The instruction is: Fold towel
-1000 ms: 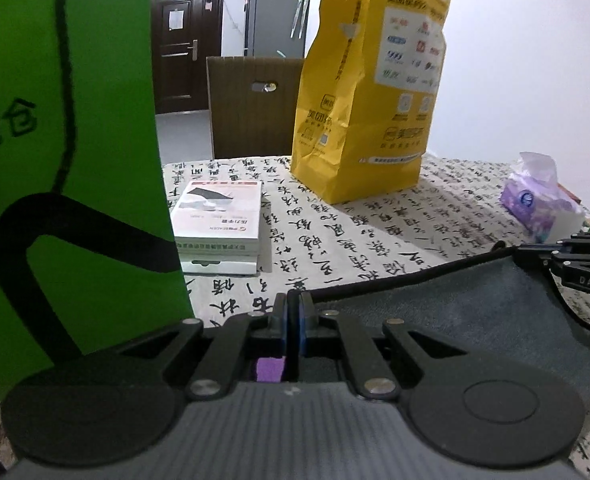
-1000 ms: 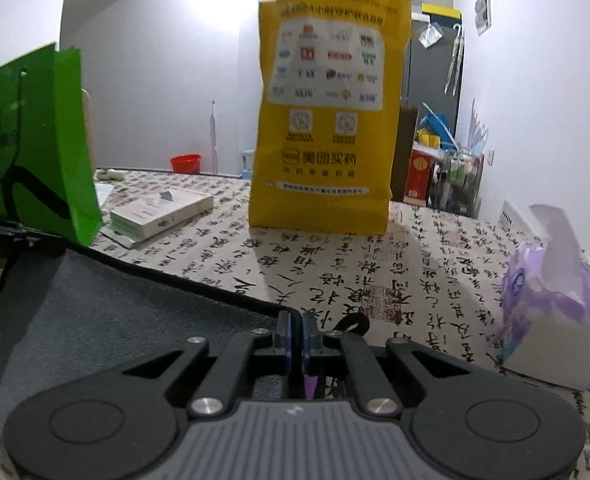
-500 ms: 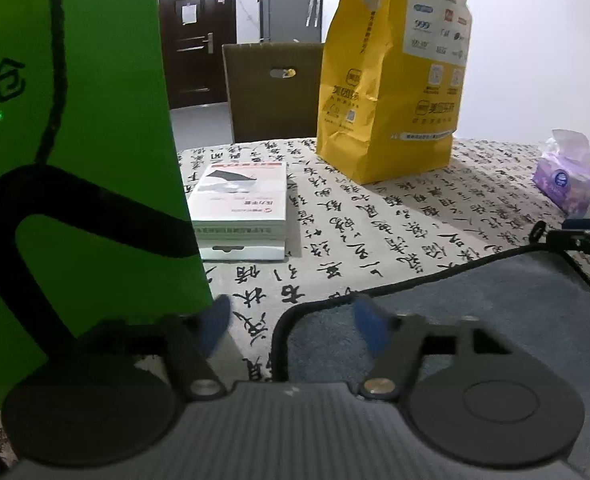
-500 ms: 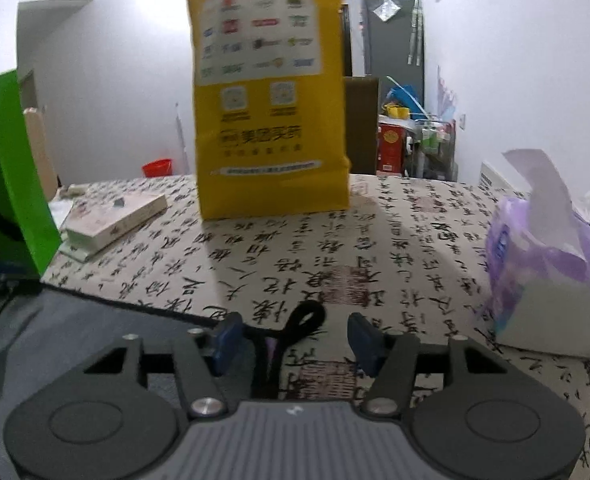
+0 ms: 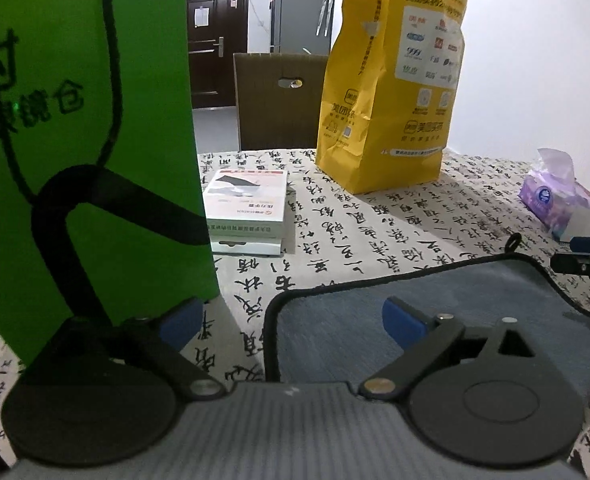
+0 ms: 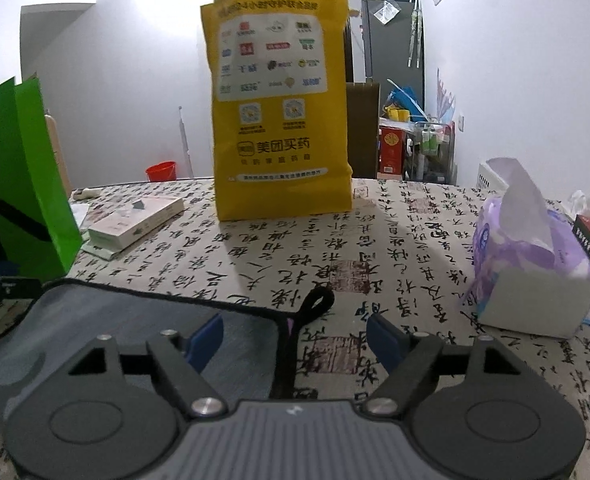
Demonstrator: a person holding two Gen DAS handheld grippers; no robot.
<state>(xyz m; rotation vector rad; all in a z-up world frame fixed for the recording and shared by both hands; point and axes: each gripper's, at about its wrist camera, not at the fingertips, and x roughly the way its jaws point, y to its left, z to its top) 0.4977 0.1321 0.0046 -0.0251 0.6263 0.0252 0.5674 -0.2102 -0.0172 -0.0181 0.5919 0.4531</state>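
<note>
Both grippers, left (image 5: 291, 320) and right (image 6: 295, 338), gape wide, holding nothing. Grey towel (image 5: 475, 304) lies flat before the yellow bag (image 5: 391, 92). Judged between folds: next, regrip two corners.

A yellow paper bag (image 6: 281, 120) stands at centre frame on a calligraphy-print tablecloth (image 6: 395, 248), with a green bag (image 6: 23, 176) at left, tissues (image 6: 531, 264) at right.

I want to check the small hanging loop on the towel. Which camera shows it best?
The right wrist view: the hanging loop lies near and sharp between the open right gripper's fingers, at the towel corner. The left wrist view shows it small and far.
</note>
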